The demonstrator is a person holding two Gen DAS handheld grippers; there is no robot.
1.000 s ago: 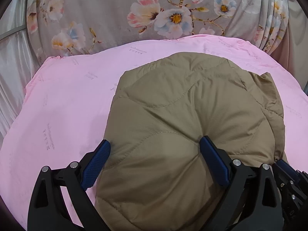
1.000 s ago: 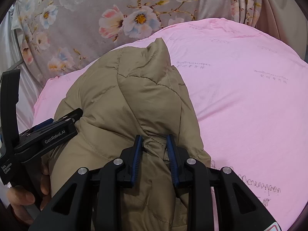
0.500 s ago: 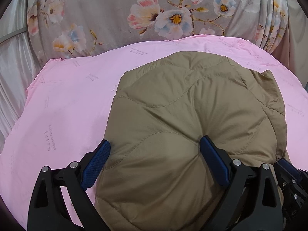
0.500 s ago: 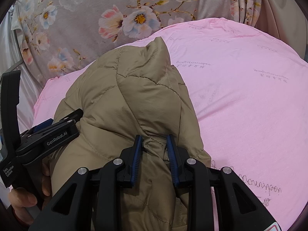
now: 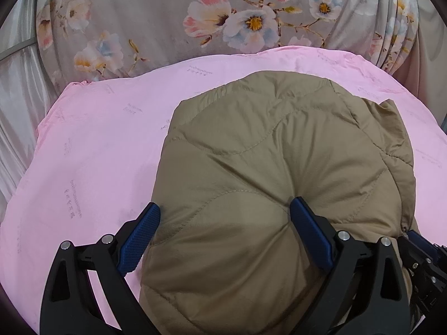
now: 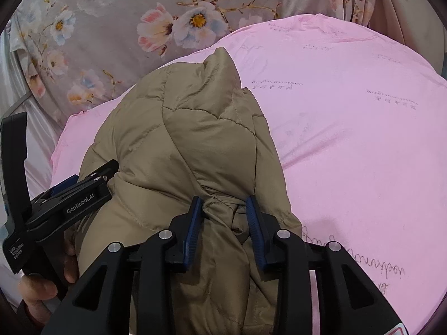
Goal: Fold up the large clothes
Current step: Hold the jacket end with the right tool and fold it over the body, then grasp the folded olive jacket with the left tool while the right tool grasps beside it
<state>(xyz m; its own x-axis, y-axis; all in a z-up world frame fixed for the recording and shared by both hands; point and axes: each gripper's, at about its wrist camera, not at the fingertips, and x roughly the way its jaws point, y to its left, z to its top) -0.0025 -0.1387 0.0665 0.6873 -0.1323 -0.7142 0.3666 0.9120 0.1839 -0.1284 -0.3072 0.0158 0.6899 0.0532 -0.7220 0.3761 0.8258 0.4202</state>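
Observation:
A tan quilted jacket (image 5: 279,150) lies bunched on the pink sheet (image 5: 92,145). My left gripper (image 5: 225,227) is open, its blue fingers wide apart on either side of the jacket's near bulge. In the right wrist view the jacket (image 6: 195,139) rises to a peak, and my right gripper (image 6: 225,217) is shut on a bunched fold of it at the near edge. The left gripper's body (image 6: 72,198) shows at that view's left, pressed against the jacket's side.
A grey floral cloth (image 5: 223,14) hangs behind the bed. Pale satin fabric (image 5: 16,97) lies at the left. The pink sheet (image 6: 349,125) stretches wide to the right of the jacket. A hand (image 6: 36,293) holds the left gripper.
Hardly anything has moved. The jacket and both grippers have shifted only slightly; the right grip on the fold stays the same.

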